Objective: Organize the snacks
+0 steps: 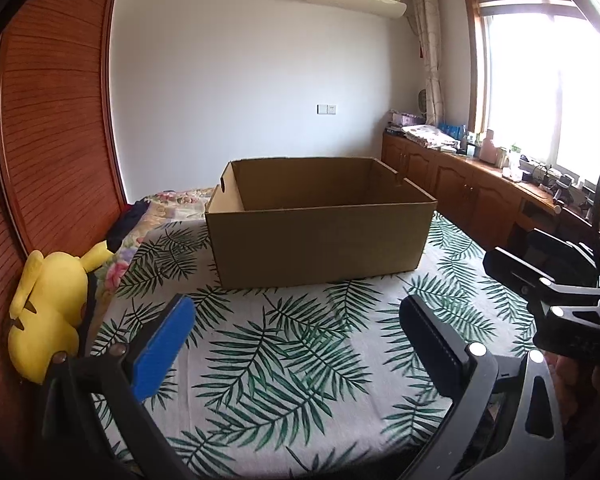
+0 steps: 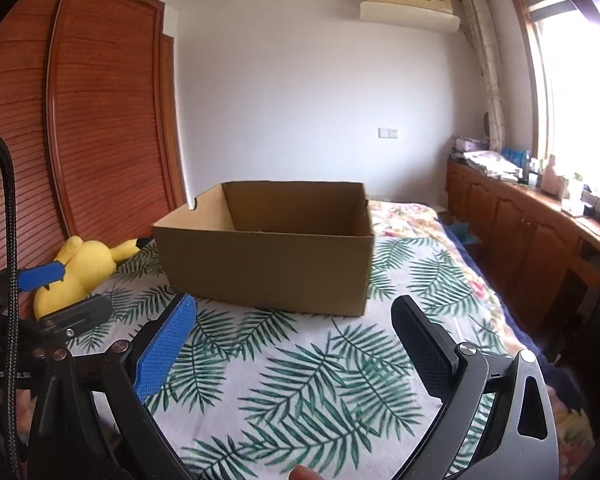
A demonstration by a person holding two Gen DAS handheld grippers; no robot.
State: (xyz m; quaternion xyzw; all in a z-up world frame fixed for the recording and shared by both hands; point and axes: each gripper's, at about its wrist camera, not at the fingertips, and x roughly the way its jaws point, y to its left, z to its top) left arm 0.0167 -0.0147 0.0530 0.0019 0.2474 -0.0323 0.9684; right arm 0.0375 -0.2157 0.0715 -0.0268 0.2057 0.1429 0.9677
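Note:
An open brown cardboard box [image 1: 320, 236] stands on the bed with a palm-leaf sheet [image 1: 284, 360]; what lies inside is hidden by its near wall. It also shows in the right wrist view [image 2: 268, 268]. My left gripper [image 1: 296, 344] is open and empty, held over the sheet in front of the box. My right gripper [image 2: 292, 344] is open and empty, also in front of the box. The right gripper shows at the right edge of the left wrist view [image 1: 556, 280]. The left gripper shows at the left edge of the right wrist view [image 2: 60, 292]. No snacks are in view.
A yellow plush toy [image 1: 52, 308] lies at the bed's left edge against a wooden wardrobe [image 1: 52, 120]. A wooden cabinet [image 1: 472, 188] with clutter runs along the right wall under a window. A floral blanket [image 2: 412, 220] lies behind the box.

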